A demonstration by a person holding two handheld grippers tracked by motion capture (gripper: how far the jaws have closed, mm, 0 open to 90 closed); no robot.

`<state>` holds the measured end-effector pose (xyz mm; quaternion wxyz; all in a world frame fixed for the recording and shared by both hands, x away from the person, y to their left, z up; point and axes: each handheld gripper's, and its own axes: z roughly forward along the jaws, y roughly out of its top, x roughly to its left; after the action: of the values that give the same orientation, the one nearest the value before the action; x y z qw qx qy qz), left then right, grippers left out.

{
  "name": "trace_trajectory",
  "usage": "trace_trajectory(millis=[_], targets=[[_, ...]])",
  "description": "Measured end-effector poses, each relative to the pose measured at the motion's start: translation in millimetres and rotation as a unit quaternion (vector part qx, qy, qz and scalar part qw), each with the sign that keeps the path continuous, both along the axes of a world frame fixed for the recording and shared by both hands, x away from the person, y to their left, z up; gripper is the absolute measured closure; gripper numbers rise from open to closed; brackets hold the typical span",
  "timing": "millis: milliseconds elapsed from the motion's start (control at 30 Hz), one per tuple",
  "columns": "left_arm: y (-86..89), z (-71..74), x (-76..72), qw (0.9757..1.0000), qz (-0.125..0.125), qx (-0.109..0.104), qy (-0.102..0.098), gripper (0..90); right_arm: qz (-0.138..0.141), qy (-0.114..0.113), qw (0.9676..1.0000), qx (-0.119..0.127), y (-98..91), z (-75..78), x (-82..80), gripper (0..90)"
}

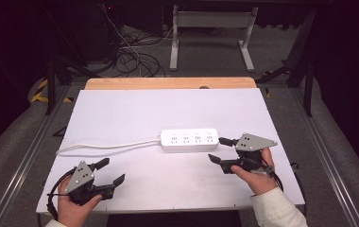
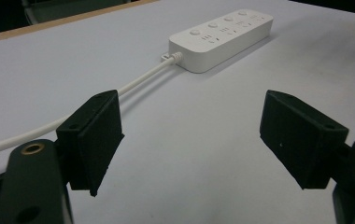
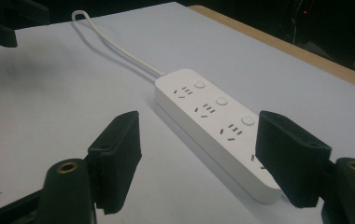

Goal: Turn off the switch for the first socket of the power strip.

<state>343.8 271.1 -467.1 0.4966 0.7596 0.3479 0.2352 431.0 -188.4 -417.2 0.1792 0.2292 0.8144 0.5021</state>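
My right gripper (image 1: pixel 222 150) stands with its jaws spread wide and nothing between the pads. The white power strip (image 3: pixel 215 126) lies flat on the white table (image 1: pixel 135 109) just ahead of these jaws, running away from me at a slant; its near end sits close beside my right-hand jaw, which covers part of it in the right gripper view. I think that jaw is just clear of the casing, though from this angle I cannot be sure they are apart. Three round buttons and their sockets show along its top.

The strip's white cord (image 1: pixel 106 145) leaves the far end and trails across the table toward my left gripper (image 1: pixel 111 172). That one also has its jaws wide apart and empty, hovering low over bare table. From there the strip lies well ahead, and the cord passes just outside my left-hand jaw.
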Motion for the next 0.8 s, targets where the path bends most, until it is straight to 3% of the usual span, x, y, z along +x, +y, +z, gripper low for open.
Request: trace_trajectory(millis=[467,800], targets=[[1.2,0.0,0.0,1.0000,-0.001,0.002,-0.004,21.5,0.030,0.000,0.9994,-0.017,35.3,10.4,16.0,31.0],[1.4,-0.1,-0.1,1.0000,-0.001,0.003,-0.004,21.5,0.033,0.010,0.9993,-0.013,43.7,9.5,22.3,29.4]])
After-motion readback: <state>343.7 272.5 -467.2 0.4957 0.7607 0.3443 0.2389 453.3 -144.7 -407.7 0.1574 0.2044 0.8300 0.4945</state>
